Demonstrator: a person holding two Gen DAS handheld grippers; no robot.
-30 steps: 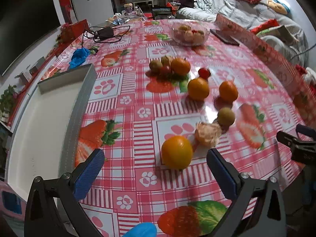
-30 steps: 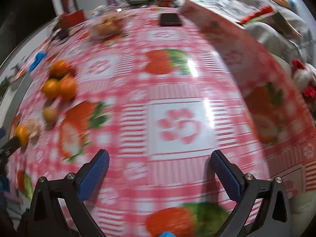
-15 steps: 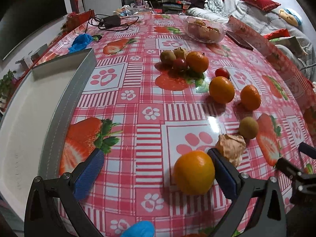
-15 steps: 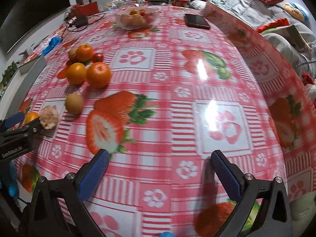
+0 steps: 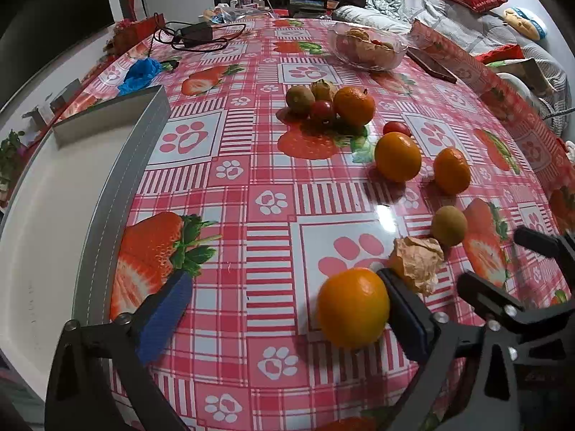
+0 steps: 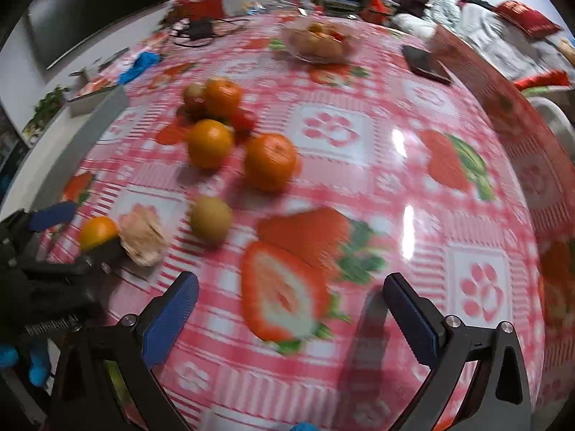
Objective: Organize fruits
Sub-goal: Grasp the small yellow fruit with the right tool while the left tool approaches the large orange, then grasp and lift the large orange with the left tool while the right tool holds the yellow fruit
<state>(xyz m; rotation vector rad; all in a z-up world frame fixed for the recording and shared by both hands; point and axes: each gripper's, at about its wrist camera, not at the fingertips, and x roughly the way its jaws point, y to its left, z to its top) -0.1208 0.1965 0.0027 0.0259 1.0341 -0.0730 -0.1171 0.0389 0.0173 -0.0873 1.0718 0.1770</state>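
Standing wide open over the near edge of the table (image 5: 273,186), the left hand-held gripper (image 5: 284,309) has its two blue pads apart, and the nearest orange (image 5: 354,307) sits between them, close against the right pad; I cannot tell if it touches. Just behind that pad lies a papery husk fruit (image 5: 418,260), and a little farther a small kiwi (image 5: 449,225). Beyond these, two more oranges (image 5: 398,157) rest side by side, with a cherry tomato (image 5: 396,128) just behind the left one. Farther away a small cluster of another orange (image 5: 354,106), a kiwi, a husk fruit and a tomato sits together on a printed strawberry. A grey tray (image 5: 104,212) with a white inside lies along the left of the table, with no fruit in the part I can see. A glass bowl (image 5: 368,50) of fruit stands at the far side, with a dark phone (image 5: 431,66) to its right. The right hand-held gripper (image 6: 291,318) is also open and holds nothing; it hovers over the tablecloth at the right, and its view is blurred. In this view the left hand-held gripper shows at the left, beside the nearest orange.
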